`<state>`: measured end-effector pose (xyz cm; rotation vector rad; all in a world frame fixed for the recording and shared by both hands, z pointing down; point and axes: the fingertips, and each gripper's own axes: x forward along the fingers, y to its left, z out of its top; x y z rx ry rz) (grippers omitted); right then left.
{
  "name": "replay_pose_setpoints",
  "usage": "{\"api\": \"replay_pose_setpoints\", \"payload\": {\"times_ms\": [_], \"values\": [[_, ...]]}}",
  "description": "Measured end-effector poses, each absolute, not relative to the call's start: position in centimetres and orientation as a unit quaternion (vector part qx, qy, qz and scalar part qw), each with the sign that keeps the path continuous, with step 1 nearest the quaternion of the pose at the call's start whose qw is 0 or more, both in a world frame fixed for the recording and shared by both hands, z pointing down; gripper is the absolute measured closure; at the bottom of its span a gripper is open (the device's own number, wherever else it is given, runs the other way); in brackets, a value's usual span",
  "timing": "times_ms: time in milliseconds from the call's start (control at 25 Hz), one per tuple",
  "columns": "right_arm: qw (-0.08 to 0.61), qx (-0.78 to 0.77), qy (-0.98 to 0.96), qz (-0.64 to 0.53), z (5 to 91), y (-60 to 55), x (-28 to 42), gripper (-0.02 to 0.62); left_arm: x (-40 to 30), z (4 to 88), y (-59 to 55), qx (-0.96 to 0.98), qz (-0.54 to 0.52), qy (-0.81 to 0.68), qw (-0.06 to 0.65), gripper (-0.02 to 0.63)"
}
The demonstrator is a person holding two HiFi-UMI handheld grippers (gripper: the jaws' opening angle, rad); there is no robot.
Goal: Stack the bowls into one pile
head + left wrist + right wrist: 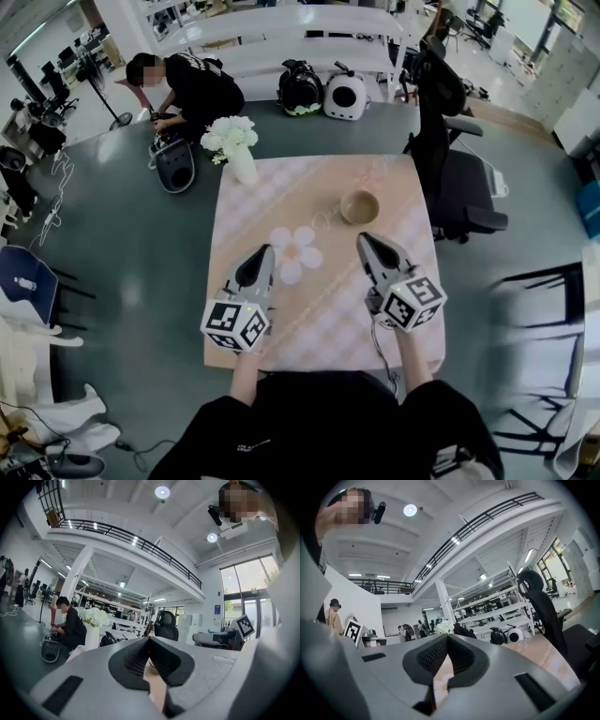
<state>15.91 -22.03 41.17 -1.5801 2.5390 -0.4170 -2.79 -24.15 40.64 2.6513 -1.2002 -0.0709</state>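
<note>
A tan bowl [359, 207] stands on the pink checked tablecloth [328, 309], toward the table's far right. Whether it is a single bowl or a stack cannot be told from here. My left gripper [266, 250] hovers over the near left of the table, shut and empty, its tip beside a white flower-shaped mat [296, 253]. My right gripper [364, 240] is shut and empty too, its tip just short of the bowl. In the left gripper view the left gripper [149, 639] points level, jaws closed together. The right gripper view shows the right gripper [447, 636] likewise.
A white vase of white flowers [234, 145] stands at the table's far left corner. A black office chair [448, 159] is by the right side. A person [192, 86] crouches on the floor at the back left, with bags [322, 92] behind the table.
</note>
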Motion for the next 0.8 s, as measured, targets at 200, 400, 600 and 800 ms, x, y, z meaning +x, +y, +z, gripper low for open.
{"api": "replay_pose_setpoints", "payload": {"times_ms": [200, 400, 600, 800], "values": [[0.08, -0.527, 0.838, -0.118, 38.8, -19.6, 15.9, 0.601, -4.2, 38.7, -22.7, 0.901, -0.04, -0.422, 0.093, 0.609], [0.097, -0.546, 0.827, -0.098, 37.6, -17.7, 17.0, 0.601, -5.2, 37.3, -21.3, 0.896, -0.053, -0.435, 0.074, 0.609], [0.105, -0.569, 0.812, -0.077, 36.2, -16.7, 18.1, 0.601, -6.2, 36.1, -20.2, 0.889, -0.059, -0.45, 0.059, 0.608], [0.107, -0.579, 0.806, -0.06, 35.4, -16.2, 18.3, 0.601, -7.5, 35.5, -19.6, 0.882, -0.065, -0.465, 0.051, 0.609]]}}
